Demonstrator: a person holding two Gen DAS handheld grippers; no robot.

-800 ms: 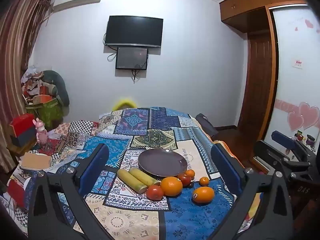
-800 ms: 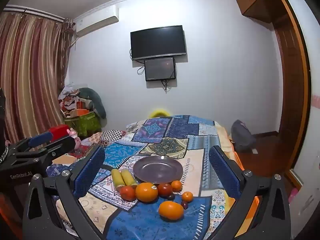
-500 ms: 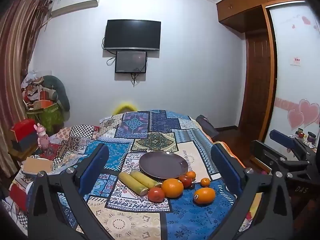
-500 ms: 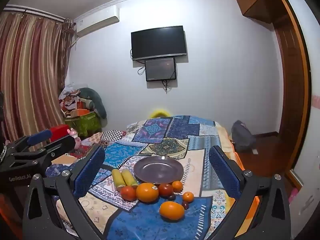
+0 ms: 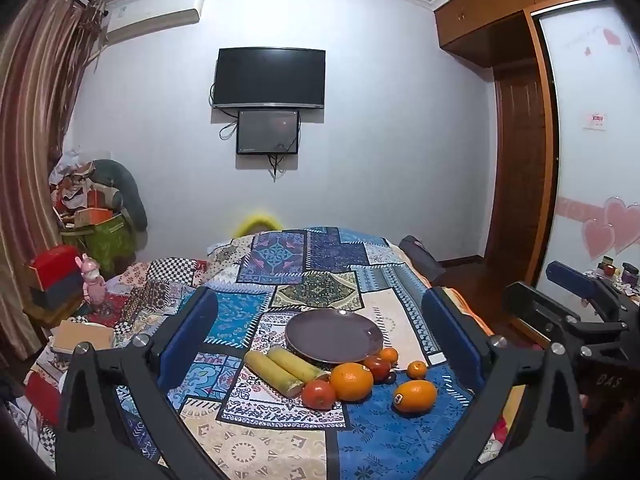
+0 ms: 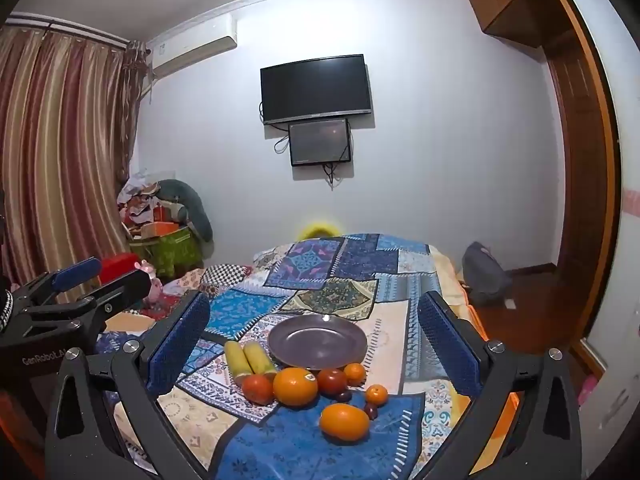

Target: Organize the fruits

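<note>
Left gripper: jaws wide apart, nothing between the pads, held back from the bed.
Right gripper: same, spread and empty.
Plate: bare, at 12 o'clock of the fruit cluster.
Large orange: centre of cluster; tomato touching it at 9 o'clock.
Loose orange: at 5 o'clock, standing clear.
Advised first pick: the loose orange, approached with pads straddling its widest part, so neighbours stay unbumped.
</note>
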